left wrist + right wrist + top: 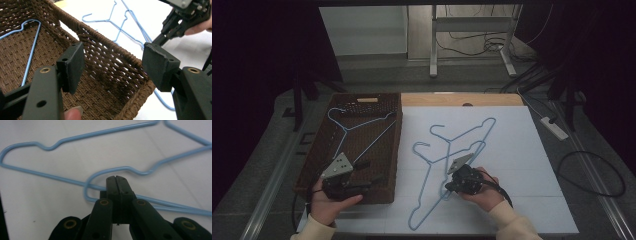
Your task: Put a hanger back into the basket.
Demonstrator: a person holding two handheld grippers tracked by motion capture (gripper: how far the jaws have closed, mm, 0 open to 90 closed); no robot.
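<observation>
The right gripper (116, 178) is clenched on a light-blue wire hanger (424, 207) at lower centre, the left gripper (112, 67) released over the brown woven basket (389, 150), where one blue wire hanger (343, 125) already lies, and apparently two remain out.

No readable writing anywhere here: no label, brand, number or sign. The woven basket (314, 165) carries no tag, and the blue wire hangers (447, 165) on the white tabletop (522, 165) beside it are bare. The black jaws show only plain bolt holes.
</observation>
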